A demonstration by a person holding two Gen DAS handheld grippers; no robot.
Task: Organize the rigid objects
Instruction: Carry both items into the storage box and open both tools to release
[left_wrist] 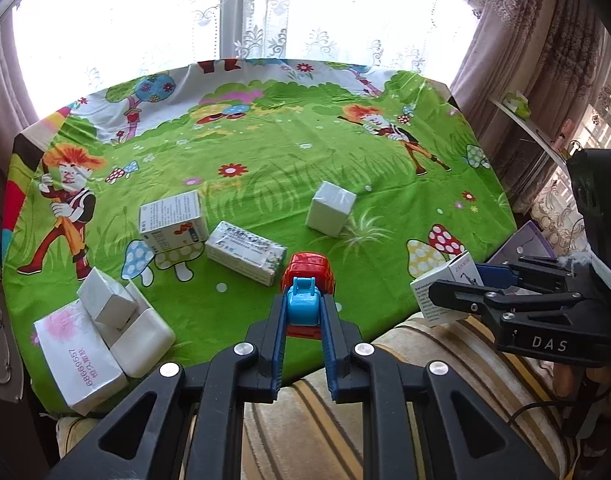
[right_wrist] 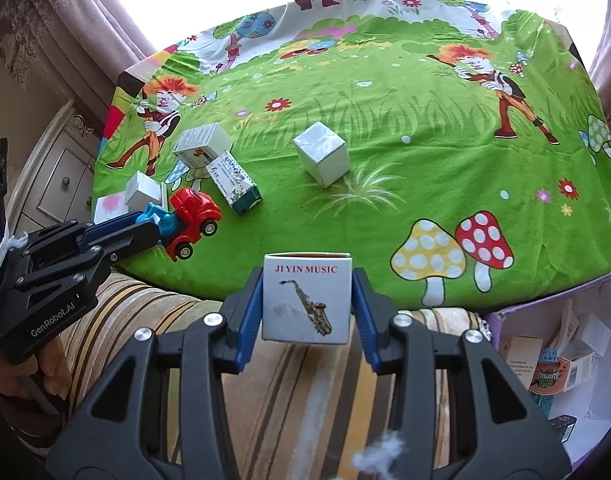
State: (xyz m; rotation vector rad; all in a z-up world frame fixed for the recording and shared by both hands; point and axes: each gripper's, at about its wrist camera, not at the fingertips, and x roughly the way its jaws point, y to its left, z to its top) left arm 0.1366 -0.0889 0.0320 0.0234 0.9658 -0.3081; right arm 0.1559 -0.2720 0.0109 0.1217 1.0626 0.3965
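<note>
Across the frame lies a green cartoon tablecloth (left_wrist: 265,152), with lace curtains (left_wrist: 265,8) at top; the left gripper (left_wrist: 303,312) pinches a toy truck (left_wrist: 307,276), and the right gripper (right_wrist: 307,304) clamps a saxophone box (right_wrist: 307,300).

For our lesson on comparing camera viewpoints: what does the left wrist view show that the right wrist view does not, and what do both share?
Only the left wrist view: the whole pile of white boxes at the table's near left corner.
Only the right wrist view: the saxophone picture on the music box, and a purple bin of cartons beside the table.
Both: the toy truck held in the left gripper, the right gripper clamping the music box, and the white cube on the green tablecloth.
</note>
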